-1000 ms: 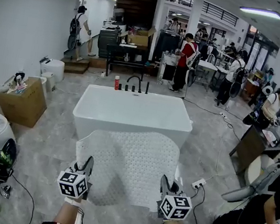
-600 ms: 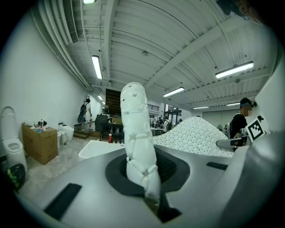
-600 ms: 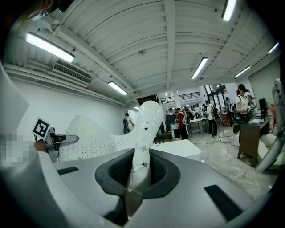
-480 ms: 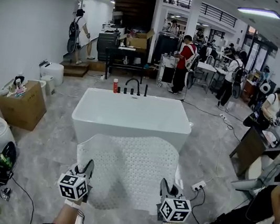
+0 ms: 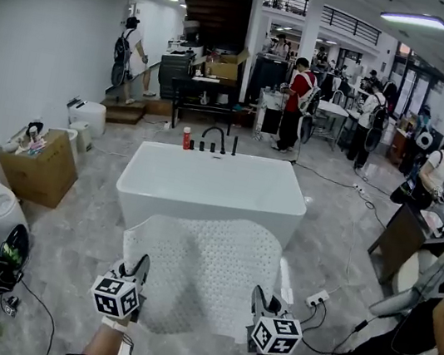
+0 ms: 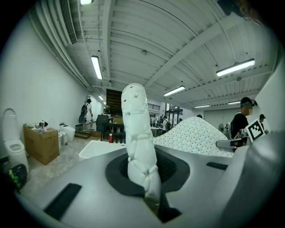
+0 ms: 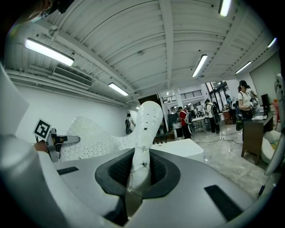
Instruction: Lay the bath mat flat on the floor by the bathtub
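Head view: left gripper (image 5: 138, 268) and right gripper (image 5: 260, 296) each pinch 1 near corner of the bath mat (image 5: 203, 264). It spreads ahead of me, off the floor (image 5: 67, 248), far edge by the bathtub (image 5: 212, 188) wall; contact unclear. Both grippers are level, so I'd lower evenly, straight forward toward the tub.

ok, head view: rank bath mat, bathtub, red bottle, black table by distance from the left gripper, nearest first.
1. bath mat, clamped in the left gripper
2. bathtub, straight ahead beyond the mat
3. red bottle, at the tub's far edge, left
4. black table, behind the tub
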A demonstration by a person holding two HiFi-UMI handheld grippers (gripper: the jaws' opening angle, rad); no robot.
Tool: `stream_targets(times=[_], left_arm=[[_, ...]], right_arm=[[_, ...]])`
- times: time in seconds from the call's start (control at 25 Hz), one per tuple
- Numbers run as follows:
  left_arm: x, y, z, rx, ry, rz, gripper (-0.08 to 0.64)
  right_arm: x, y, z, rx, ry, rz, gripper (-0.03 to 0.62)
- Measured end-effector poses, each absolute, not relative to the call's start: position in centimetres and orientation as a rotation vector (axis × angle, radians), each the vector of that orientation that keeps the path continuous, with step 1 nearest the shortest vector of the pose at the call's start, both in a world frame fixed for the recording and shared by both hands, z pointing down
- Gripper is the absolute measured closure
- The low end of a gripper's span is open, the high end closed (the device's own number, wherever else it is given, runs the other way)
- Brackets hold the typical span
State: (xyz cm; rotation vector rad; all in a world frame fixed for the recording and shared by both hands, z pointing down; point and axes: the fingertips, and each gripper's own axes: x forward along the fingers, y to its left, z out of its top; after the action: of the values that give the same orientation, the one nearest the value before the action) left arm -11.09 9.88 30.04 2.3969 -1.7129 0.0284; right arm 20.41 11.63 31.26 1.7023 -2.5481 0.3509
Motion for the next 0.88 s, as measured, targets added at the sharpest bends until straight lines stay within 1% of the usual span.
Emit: stream_targets(times=[0.88], left_arm=[[-4.5, 10.8, 30.1, 2.324, -1.786, 0.032, 0.525]], right_arm=[[26.0, 10.5, 31.8, 1.61, -2.619, 0.4, 0.543]])
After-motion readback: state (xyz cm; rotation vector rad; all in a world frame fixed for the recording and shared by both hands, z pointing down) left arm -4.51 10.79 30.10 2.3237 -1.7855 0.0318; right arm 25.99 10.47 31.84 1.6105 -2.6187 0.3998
